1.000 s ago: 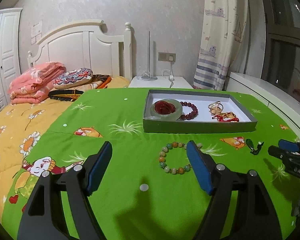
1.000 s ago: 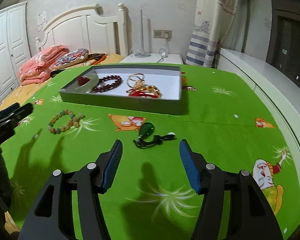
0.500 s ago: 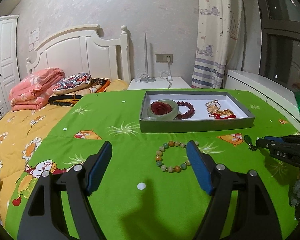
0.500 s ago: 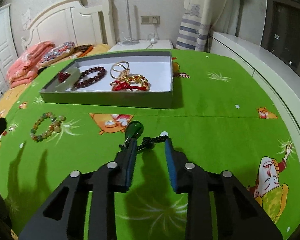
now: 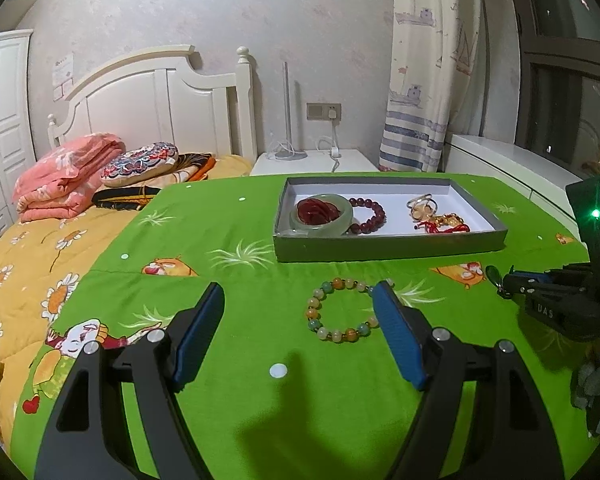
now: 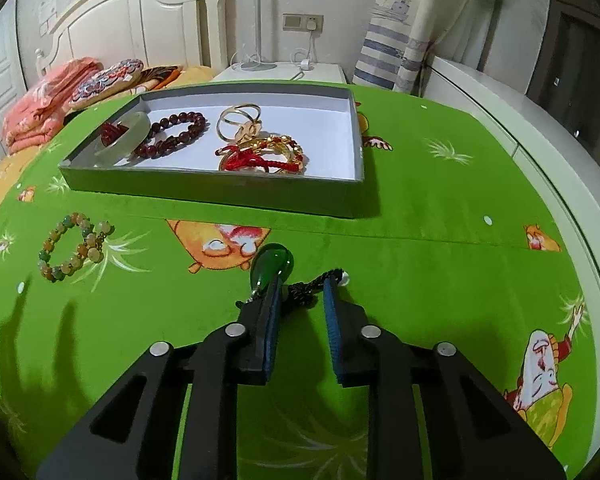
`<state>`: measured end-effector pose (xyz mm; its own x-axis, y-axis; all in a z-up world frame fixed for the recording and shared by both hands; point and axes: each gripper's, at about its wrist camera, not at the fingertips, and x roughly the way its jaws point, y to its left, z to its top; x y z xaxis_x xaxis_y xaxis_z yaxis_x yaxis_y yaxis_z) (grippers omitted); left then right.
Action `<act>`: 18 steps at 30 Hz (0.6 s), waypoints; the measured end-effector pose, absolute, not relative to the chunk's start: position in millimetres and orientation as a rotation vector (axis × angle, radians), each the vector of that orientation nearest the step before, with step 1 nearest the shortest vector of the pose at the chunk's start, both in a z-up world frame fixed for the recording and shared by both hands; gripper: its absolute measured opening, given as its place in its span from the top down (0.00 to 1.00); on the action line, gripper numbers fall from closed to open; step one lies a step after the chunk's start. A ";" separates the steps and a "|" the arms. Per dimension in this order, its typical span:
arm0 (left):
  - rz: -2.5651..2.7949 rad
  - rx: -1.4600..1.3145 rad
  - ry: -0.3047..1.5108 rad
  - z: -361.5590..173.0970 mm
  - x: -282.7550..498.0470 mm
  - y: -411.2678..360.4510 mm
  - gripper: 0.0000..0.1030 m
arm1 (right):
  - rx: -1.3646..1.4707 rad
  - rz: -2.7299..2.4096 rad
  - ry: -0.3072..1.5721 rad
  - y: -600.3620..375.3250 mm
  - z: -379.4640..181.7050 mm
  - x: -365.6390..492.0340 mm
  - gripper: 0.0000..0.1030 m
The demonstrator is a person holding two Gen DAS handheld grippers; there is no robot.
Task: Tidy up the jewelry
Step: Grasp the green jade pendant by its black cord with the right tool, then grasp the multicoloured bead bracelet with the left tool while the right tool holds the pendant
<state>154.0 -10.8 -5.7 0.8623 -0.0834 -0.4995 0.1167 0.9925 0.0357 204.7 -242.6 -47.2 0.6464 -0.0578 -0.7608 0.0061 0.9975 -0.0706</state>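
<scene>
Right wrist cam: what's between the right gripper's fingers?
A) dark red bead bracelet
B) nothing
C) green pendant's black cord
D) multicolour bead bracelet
C: the right gripper is closing around the black cord of the green pendant; the multicolour bead bracelet lies apart on the green blanket.

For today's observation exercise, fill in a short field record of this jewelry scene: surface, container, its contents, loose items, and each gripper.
surface: green blanket
container: grey tray
contents: jade bangle, dark red bead bracelet, gold and red pieces
loose items: multicoloured bead bracelet, green pendant on a black cord
left gripper: open, empty
right gripper: closing, cord between its fingers
</scene>
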 end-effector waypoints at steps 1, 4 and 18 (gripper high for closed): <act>-0.108 0.065 0.525 -6.1 154.5 -10.8 0.28 | -0.079 -0.038 0.865 -240.5 -47.2 203.0 0.88; -0.120 0.068 0.540 -7.9 157.3 -12.4 0.28 | -0.066 -0.022 0.853 -242.3 -45.2 197.6 0.89; -0.275 0.174 0.755 -35.1 202.5 -57.9 0.49 | -0.054 0.039 0.704 -230.3 -23.8 148.5 0.90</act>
